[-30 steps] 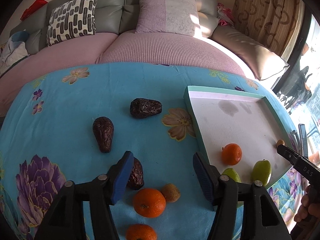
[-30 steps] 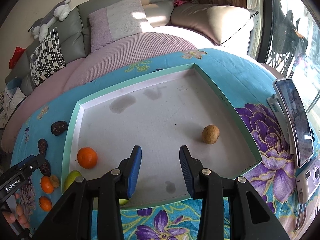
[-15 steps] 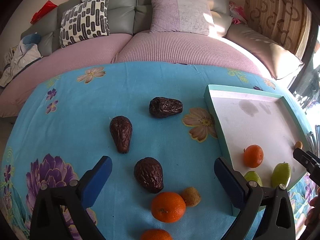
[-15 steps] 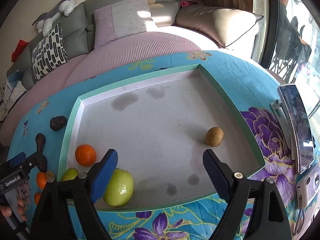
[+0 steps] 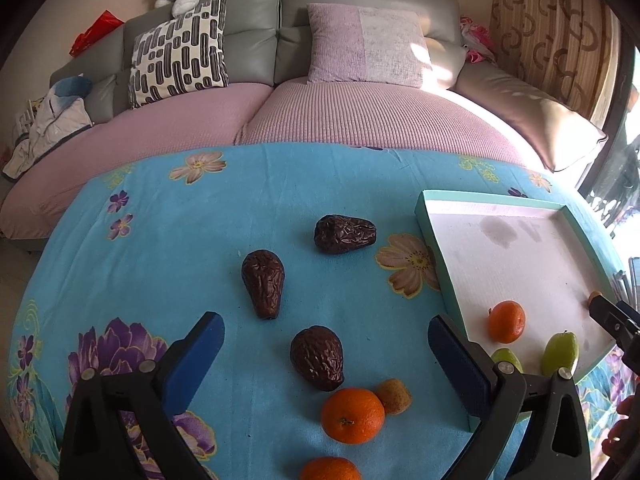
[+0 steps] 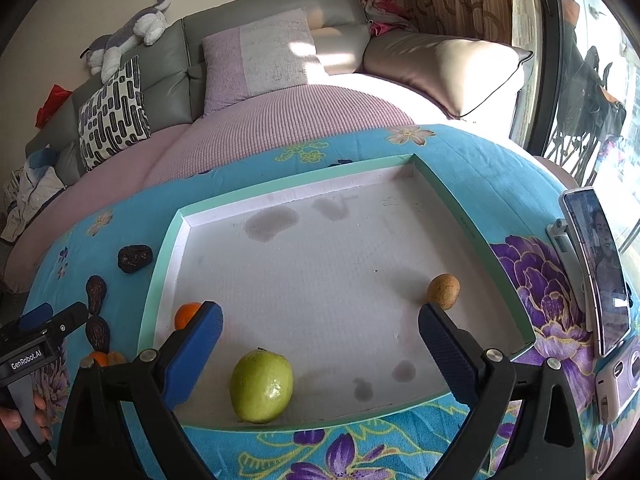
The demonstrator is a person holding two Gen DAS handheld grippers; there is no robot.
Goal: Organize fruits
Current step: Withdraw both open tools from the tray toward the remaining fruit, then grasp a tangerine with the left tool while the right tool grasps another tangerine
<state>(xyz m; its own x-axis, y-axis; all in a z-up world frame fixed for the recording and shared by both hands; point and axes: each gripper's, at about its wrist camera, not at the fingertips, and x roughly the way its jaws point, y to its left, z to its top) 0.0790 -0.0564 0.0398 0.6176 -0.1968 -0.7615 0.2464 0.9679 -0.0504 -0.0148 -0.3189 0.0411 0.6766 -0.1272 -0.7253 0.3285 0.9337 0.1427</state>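
Wide-open, empty left gripper (image 5: 326, 354) straddling nearest dark fruit (image 5: 317, 357), left of tray (image 5: 436, 252), long axis pointing away.

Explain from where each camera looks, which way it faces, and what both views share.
Left wrist: on the left tongs, over the blue floral tablecloth, facing the sofa; open blue fingers show.
Right wrist: on the right tongs, over the white tray with green rim; open fingers show.
Shared: the tray, green guava, orange tangerine.
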